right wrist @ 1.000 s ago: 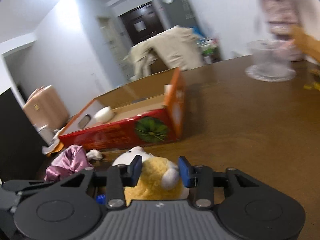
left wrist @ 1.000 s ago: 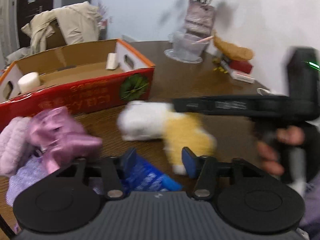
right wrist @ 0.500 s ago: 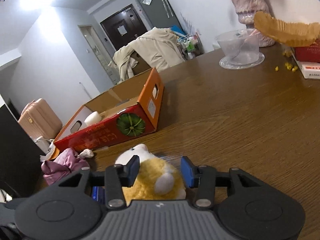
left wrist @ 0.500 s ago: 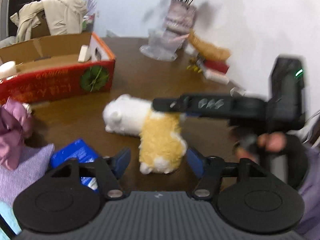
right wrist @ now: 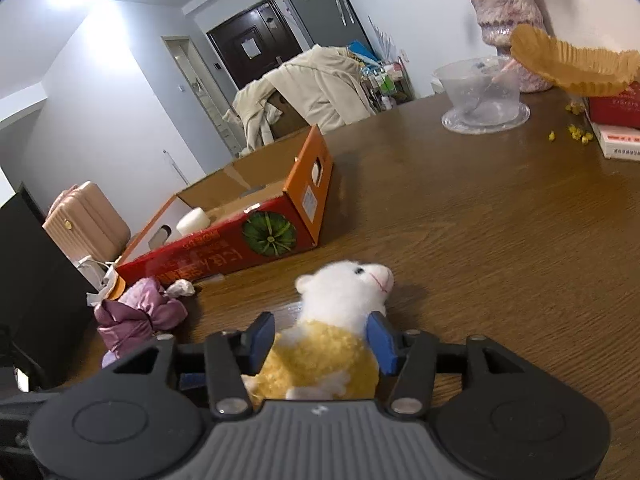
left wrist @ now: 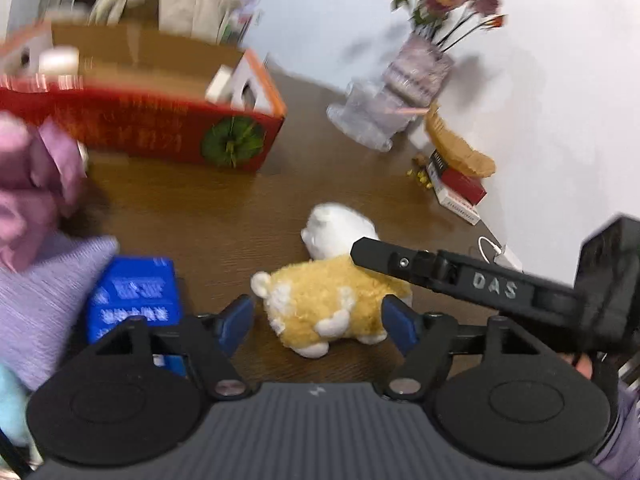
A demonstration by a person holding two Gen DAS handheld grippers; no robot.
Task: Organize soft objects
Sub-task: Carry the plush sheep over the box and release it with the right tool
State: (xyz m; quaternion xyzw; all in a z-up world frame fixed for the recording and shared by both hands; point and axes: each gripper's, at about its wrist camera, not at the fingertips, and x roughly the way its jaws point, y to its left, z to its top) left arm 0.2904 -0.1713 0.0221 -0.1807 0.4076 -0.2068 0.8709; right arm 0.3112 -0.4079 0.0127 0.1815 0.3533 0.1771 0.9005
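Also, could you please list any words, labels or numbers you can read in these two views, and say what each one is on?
"DAS": on the side of the right gripper, seen from the left wrist view.
Blue packet: white print, too blurred to read.
Red cardboard box: orange lettering along its side and a small label on its end, not legible.
Red and white boxes by the wall: print too small to read.

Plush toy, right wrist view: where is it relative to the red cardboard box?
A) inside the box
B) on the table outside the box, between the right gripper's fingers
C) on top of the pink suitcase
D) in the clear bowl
B: the plush toy lies on the table between the right gripper's opening jaws, well clear of the red cardboard box.
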